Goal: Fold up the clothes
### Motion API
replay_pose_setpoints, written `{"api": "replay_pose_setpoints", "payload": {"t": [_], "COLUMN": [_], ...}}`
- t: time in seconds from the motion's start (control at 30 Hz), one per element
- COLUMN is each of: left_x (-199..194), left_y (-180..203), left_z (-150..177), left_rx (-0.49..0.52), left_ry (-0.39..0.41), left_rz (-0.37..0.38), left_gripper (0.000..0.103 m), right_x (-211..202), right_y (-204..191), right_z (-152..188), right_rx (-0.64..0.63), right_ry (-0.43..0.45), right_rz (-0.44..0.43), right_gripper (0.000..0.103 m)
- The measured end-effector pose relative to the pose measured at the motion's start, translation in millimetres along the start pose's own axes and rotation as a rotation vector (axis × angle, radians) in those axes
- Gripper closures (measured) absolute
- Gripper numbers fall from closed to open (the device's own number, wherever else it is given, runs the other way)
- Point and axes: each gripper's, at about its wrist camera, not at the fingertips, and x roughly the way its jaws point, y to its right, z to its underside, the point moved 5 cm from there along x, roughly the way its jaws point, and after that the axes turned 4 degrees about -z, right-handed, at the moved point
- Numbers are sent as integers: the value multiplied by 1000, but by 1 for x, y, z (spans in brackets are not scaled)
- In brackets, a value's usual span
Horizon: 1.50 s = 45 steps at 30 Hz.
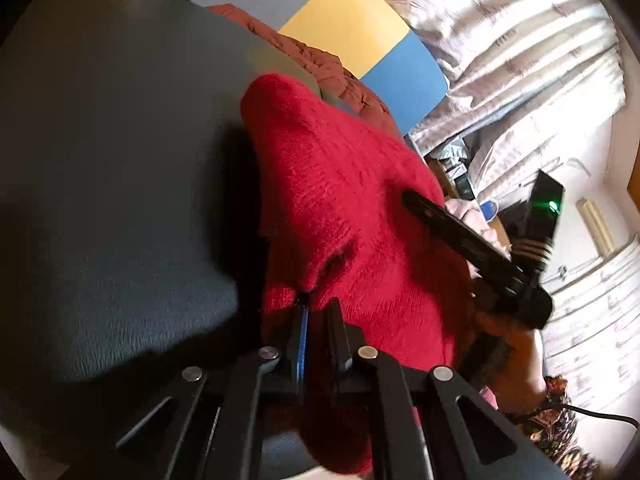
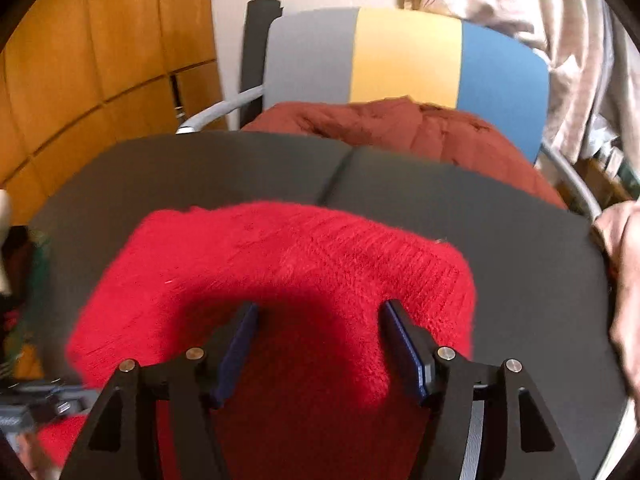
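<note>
The red sweater (image 2: 280,280) lies bunched on the dark grey mat (image 2: 500,220), and it is nowhere near a neat stack yet. The left gripper (image 1: 308,300) has its fingers pressed nearly together on a fold of the knit at the near edge, a pinch of red wool pulled up between the blue pads. Over in the right wrist view, the right gripper (image 2: 320,312) hangs above the middle of the garment with its fingers spread wide and nothing between them; its shadow falls dark on the wool below.

How far along? The sweater looks doubled over at its far side, with a rounded, thick edge there, so one fold may be in. But the shape is lumpy and uneven, so the squaring-up looks like it is all still to come.

Behind the mat, a rust-brown garment (image 2: 400,128) sits heaped on the chair (image 2: 400,52) with the grey, yellow and blue back, unfolded by the look of it. A pale pink cloth (image 2: 624,280) shows at the right edge too. Plenty left, then.
</note>
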Motion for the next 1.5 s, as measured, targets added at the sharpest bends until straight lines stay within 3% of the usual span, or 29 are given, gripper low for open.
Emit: {"api": "replay_pose_setpoints", "payload": {"t": [0.1, 0.17, 0.2, 0.27, 0.4, 0.47, 0.53, 0.67, 0.77, 0.9, 1.1, 1.17, 1.2, 1.23, 1.33, 1.43, 1.5], "left_x": [-12, -23, -30, -46, -53, -45, -21, 39, 56, 57, 19, -2, -10, -12, -1, 17, 21], "left_y": [-2, 9, 15, 28, 57, 69, 81, 81, 69, 47, 34, 20, 10, 1, -18, -17, -23], "left_z": [7, 7, 5, 0, -21, -30, -38, -51, -63, -74, -76, -79, -81, -82, -81, -79, -82], "left_rx": [49, 98, 136, 203, 272, 335, 432, 577, 608, 515, 389, 293, 229, 181, 80, 109, 74], "left_ry": [3, 38, 69, 134, 181, 171, 147, 35, 31, 58, 89, 136, 146, 136, 49, -26, -29], "left_rz": [-49, -91, -119, -159, -175, -183, -249, -408, -421, -326, -198, -164, -146, -130, -72, -93, -87], "left_gripper": [94, 92, 90, 87, 78, 78, 78, 78, 75, 75, 75, 75, 72, 67, 67, 67, 63], "right_x": [8, -4, -12, -40, -85, -87, -83, -59, -29, 1, -18, -43, -54, -61, -64, -42, -28], "right_y": [-13, -15, -15, -6, 22, 27, 29, 22, 24, 27, 39, 47, 53, 58, 75, 84, 86], "right_z": [1, 4, 6, 10, 31, 39, 44, 34, 24, 17, 28, 36, 39, 43, 54, 59, 61], "right_rx": [-69, -80, -78, -7, 178, 217, 229, 162, 150, 109, 195, 255, 285, 315, 407, 485, 533], "right_ry": [26, 50, 65, 130, 209, 188, 154, 103, 27, -13, 105, 156, 180, 189, 143, 60, 27], "right_rz": [49, 21, 0, -49, -90, -116, -139, -121, -100, -71, -169, -194, -199, -207, -269, -329, -384], "right_gripper": [27, 17, 17, 28, 31, 36, 54, 57, 57, 57, 53, 39, 24, 15, 14, 14, 14]}}
